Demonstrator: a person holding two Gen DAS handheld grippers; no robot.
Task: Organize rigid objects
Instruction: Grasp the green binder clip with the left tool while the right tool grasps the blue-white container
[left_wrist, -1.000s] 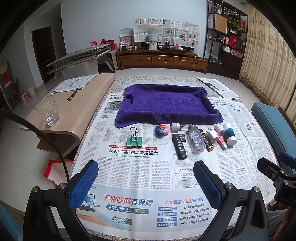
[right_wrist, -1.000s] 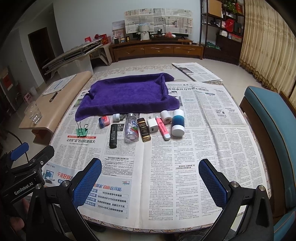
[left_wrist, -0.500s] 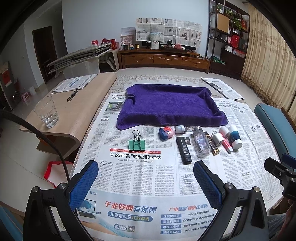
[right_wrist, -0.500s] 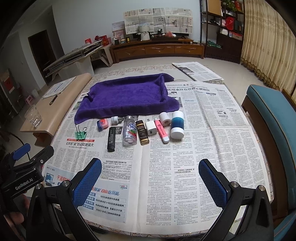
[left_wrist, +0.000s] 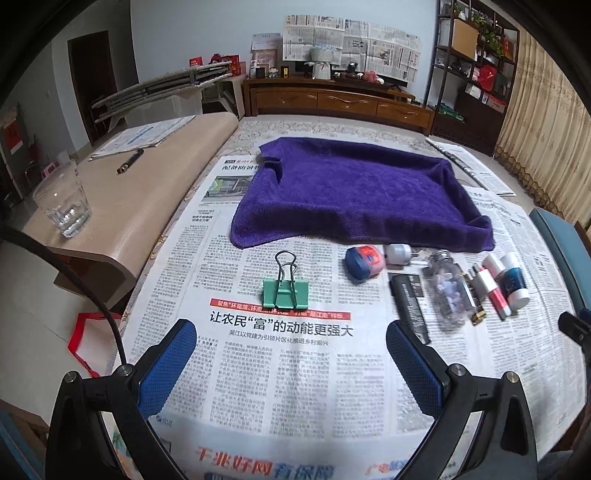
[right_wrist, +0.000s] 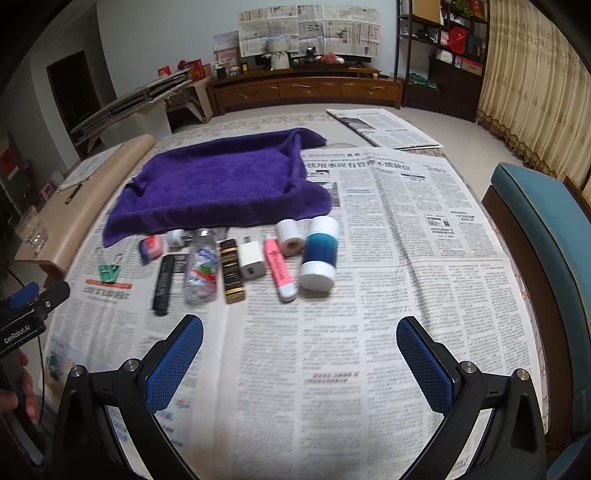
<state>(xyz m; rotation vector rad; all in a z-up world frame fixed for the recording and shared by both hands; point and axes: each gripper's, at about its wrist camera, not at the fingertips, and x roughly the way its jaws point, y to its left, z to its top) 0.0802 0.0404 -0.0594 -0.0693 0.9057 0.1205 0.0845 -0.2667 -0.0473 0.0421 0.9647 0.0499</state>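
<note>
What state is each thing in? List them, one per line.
left gripper: open, empty, above the newspaper
right gripper: open, empty
binder clip: shut, handles up
purple towel: spread out, edges raised
drinking glass: upright, looks empty
clear bottle: lying down
blue and white container: lying down
pink highlighter: lying down, capped

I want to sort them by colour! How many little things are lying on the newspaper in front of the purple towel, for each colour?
Green: 1, binder clip
Black: 1, stick
White: 3, small cap, charger, roll
Pink: 2, tin, highlighter
Clear: 1, bottle
Brown: 1, tube
Blue-white: 1, container
Total: 10
</note>
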